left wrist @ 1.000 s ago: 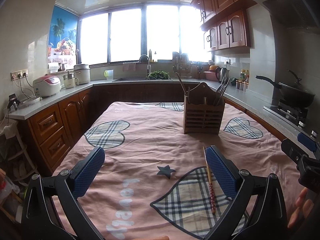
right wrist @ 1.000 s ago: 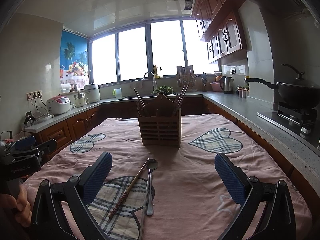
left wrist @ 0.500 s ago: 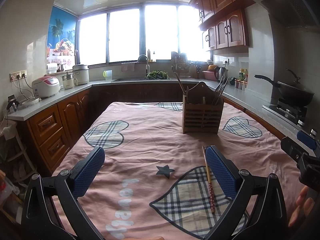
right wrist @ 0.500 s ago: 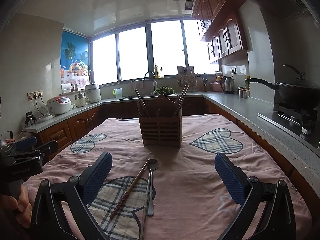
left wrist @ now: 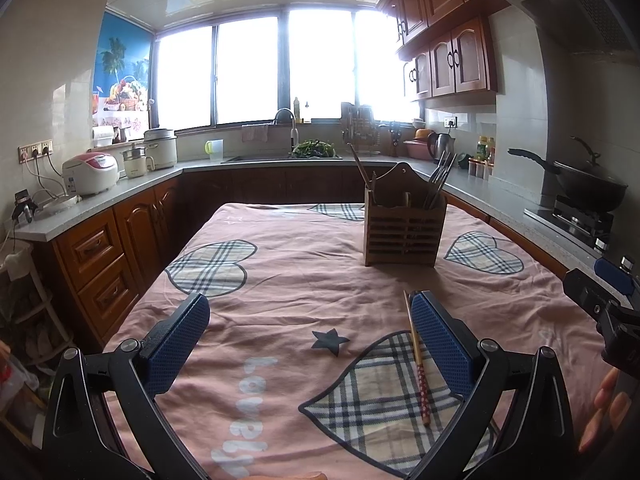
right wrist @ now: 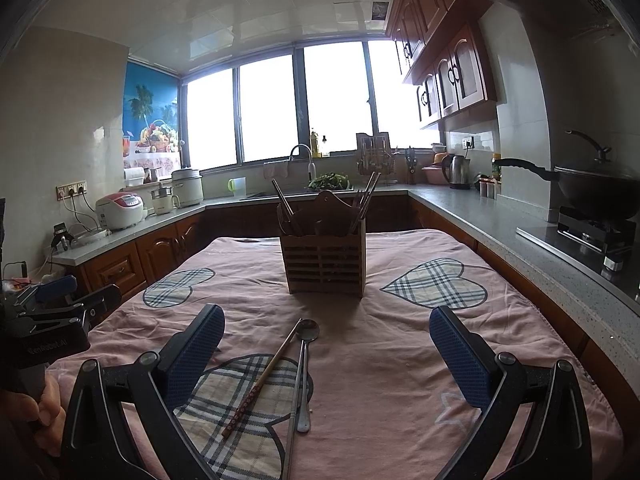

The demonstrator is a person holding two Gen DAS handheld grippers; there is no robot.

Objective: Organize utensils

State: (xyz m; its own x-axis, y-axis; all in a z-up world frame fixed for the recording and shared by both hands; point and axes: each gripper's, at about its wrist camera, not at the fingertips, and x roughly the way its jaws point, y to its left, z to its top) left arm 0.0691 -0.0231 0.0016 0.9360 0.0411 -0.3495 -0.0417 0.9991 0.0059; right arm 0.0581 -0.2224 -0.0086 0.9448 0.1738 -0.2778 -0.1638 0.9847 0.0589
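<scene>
Your chopstick [right wrist: 262, 376] lies on the pink cloth [right wrist: 380, 360], slanting across a plaid heart, patterned end nearest you and tip pointing toward the holder [right wrist: 323, 264]. Just right of it lies the spoon [right wrist: 306, 364], bowl up by the chopstick's tip, and a thin metal stick [right wrist: 294, 404] runs alongside, crossing under the spoon's handle as far as you can see. All three sit between your right tongs' fingers, closer to the left pad [right wrist: 196, 354] than to the right one, and none of them is touched.

Your right tongs [right wrist: 327, 350] are spread wide, gripping nothing, hovering above the cloth with the holder straight ahead and well beyond the fingertips.

From your left side, the chopstick [left wrist: 416, 356] lies just inside the right pad [left wrist: 440, 344], which hides part of the view past it, so the spoon is out of sight here. Your left tongs [left wrist: 310, 340] are likewise wide apart and empty; a dark star on the cloth sits between the pads. The holder [left wrist: 404, 232] stands upright ahead and to the right, sticks and utensils already poking out of its two end compartments. The other tongs and some fingers of your hand [left wrist: 604, 404] show at the right edge.
</scene>
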